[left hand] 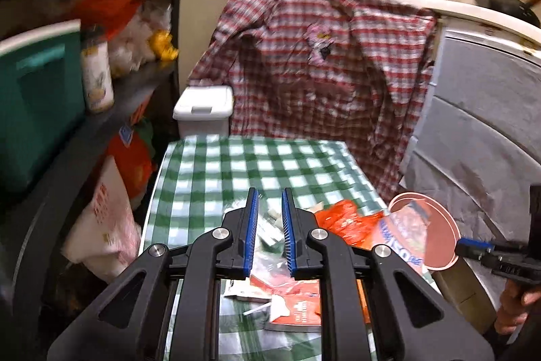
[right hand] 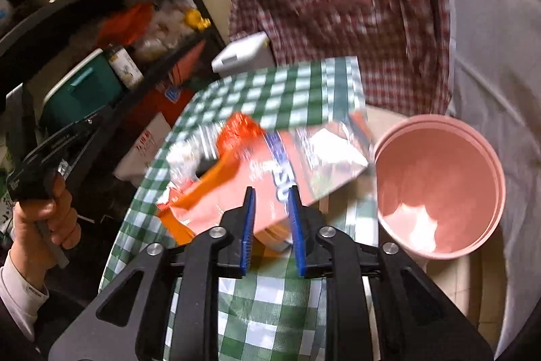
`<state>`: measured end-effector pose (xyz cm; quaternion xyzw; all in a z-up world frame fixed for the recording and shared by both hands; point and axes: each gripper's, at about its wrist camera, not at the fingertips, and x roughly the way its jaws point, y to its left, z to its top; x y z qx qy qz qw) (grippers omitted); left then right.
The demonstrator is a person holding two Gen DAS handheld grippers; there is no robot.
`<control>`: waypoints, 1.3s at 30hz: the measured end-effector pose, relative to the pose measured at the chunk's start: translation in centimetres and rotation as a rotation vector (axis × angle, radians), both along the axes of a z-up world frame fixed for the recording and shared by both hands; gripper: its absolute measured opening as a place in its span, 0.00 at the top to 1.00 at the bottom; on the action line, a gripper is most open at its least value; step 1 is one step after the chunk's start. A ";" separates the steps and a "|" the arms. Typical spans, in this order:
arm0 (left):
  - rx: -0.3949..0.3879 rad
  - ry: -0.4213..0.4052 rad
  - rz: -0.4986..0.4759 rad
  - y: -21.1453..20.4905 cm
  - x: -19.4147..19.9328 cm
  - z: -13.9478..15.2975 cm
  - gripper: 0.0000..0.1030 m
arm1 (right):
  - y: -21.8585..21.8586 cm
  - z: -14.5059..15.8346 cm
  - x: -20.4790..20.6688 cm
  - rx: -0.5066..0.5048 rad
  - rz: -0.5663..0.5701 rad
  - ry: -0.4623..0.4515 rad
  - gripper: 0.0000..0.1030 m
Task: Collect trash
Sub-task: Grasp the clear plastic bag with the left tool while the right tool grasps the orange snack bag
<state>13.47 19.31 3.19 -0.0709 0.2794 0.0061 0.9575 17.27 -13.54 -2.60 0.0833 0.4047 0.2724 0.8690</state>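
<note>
Worktop (left hand: 236, 164), green-check cloth. Pink bin (right hand: 439, 185) at its right edge. Foil snack wrapper (right hand: 304, 164) beside bin, pinched in right hand-held gripper (right hand: 270, 212): light, crinkly, slippery; grip flat edge. Left hand-held gripper (left hand: 270, 219) nearly closed, empty.

Right view motion-blurred: packet (right hand: 287, 171) print unreadable. Left gripper (left hand: 270, 202) hides part of the wrappers (left hand: 290, 296). Bin (left hand: 436, 229) rim cut by packet; shelf (left hand: 101, 110) stuff unclear.
</note>
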 end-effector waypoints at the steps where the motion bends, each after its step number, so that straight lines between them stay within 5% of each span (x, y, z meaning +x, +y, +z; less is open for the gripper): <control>1: -0.009 0.012 0.007 0.4 0.3 -0.4 0.86 | 0.3 -0.4 0.1 0.000 -0.001 0.015 0.72; 6: 0.021 0.046 0.001 0.8 1.9 -1.8 0.86 | 1.0 -3.5 1.4 0.054 0.015 0.182 0.65; 14: -0.036 0.132 0.002 2.3 4.3 -4.7 0.85 | 1.8 -6.0 2.7 0.078 0.007 0.292 0.63; 16: -0.062 0.155 0.017 3.0 4.8 -5.6 0.80 | 2.1 -6.0 2.8 0.077 0.019 0.291 0.63; 18: -0.095 0.188 0.034 3.6 5.5 -6.7 0.64 | 2.5 -5.9 2.9 0.079 0.030 0.290 0.71; 20: -0.120 0.220 0.049 4.0 6.3 -7.8 0.57 | 2.6 -5.8 2.9 0.079 0.034 0.283 0.89; 24: -0.144 0.270 0.070 4.4 7.3 -9.6 0.48 | 2.4 -5.1 3.1 0.080 0.031 0.245 0.99; 32: -0.143 0.354 0.072 4.4 8.9 -12.5 0.47 | 1.4 -3.3 3.4 0.080 0.027 0.156 1.00; 39: -0.116 0.348 0.067 4.0 8.8 -11.8 0.65 | 0.3 -1.9 3.6 0.108 0.021 0.107 1.00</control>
